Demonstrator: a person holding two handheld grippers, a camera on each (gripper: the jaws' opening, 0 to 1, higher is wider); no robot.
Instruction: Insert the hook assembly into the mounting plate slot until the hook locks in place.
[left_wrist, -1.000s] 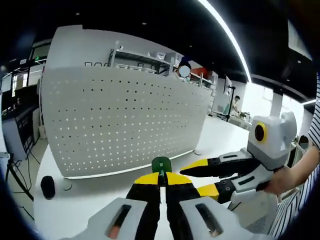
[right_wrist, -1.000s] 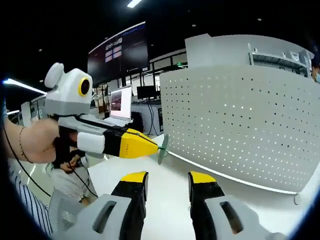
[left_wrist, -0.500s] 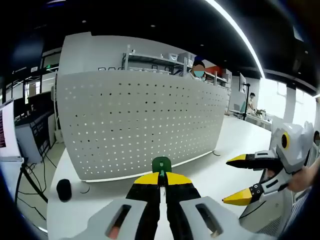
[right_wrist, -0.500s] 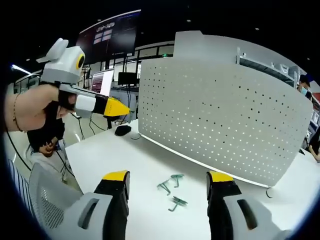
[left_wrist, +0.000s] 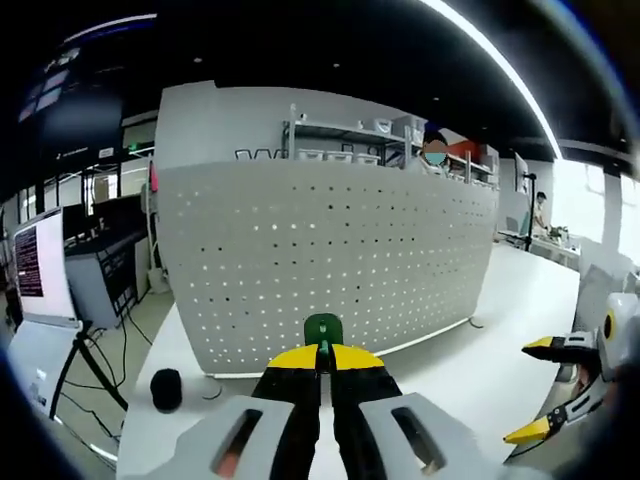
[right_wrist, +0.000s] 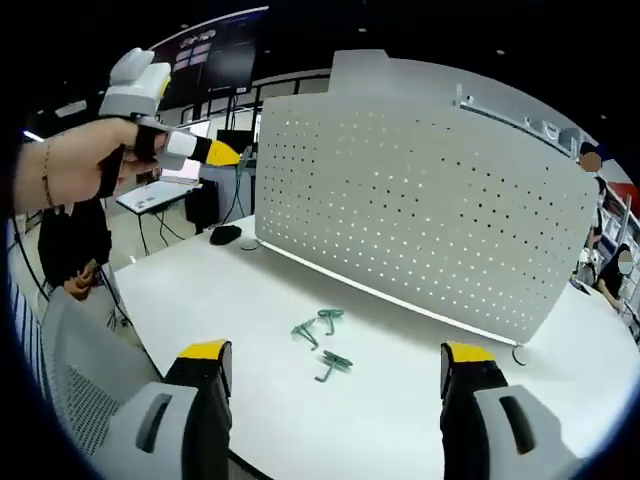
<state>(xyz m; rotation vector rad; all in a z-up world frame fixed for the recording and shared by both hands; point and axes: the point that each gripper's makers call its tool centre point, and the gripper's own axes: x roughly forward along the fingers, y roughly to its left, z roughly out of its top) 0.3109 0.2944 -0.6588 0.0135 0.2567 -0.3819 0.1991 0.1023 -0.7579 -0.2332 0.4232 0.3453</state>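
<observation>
A white perforated mounting plate (left_wrist: 340, 265) stands upright on the white table (left_wrist: 470, 365); in the right gripper view the same mounting plate (right_wrist: 430, 210) spans the middle. My left gripper (left_wrist: 322, 352) is shut on a small green hook (left_wrist: 322, 328), held level in front of the plate and apart from it. In the right gripper view that left gripper (right_wrist: 215, 152) shows at the upper left in a hand (right_wrist: 70, 165). My right gripper (right_wrist: 335, 358) is open wide with nothing between its jaws. Several loose green hooks (right_wrist: 320, 330) lie on the table (right_wrist: 200, 300) ahead of it. The right gripper (left_wrist: 560, 395) shows at the far right of the left gripper view.
A black mouse-like object (left_wrist: 166, 388) sits on the table by the plate's left end, seen also as a black object (right_wrist: 225, 234) in the right gripper view. A monitor (left_wrist: 40, 265) stands beyond the table edge. Shelving and a person (left_wrist: 433, 155) are behind the plate.
The right gripper has drawn back from the left one and its jaws have spread wider. The left gripper still holds the green hook. Loose hooks on the table have come into the right view.
</observation>
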